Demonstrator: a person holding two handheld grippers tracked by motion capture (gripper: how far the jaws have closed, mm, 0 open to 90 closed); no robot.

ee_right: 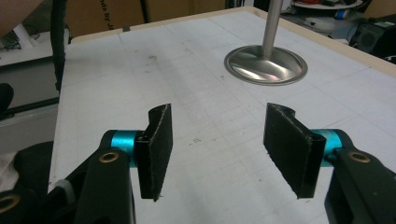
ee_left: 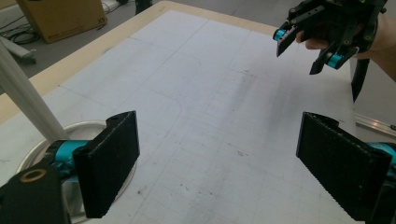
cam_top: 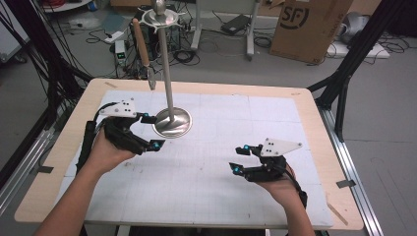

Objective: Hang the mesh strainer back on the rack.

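Note:
A metal stand rises from a round base [cam_top: 172, 123] on the white mat, and its pole [cam_top: 166, 64] ends in a hooked top. A wooden-handled utensil [cam_top: 142, 46] hangs from one hook. My left gripper [cam_top: 151, 131] is open, just left of the base, and holds nothing. In the left gripper view its jaws [ee_left: 217, 163] stand wide apart, with the base [ee_left: 32, 144] beside the left jaw. My right gripper [cam_top: 238, 159] is open and empty over the mat's right half. The right gripper view shows its jaws [ee_right: 224, 144] apart and the base [ee_right: 266, 65] farther ahead.
The gridded white mat [cam_top: 211, 191] covers a wooden table [cam_top: 314, 118]. A cardboard box [cam_top: 310, 24], cables and black frame posts [cam_top: 344, 78] surround the table on the floor. My right gripper [ee_left: 306, 46] appears far off in the left gripper view.

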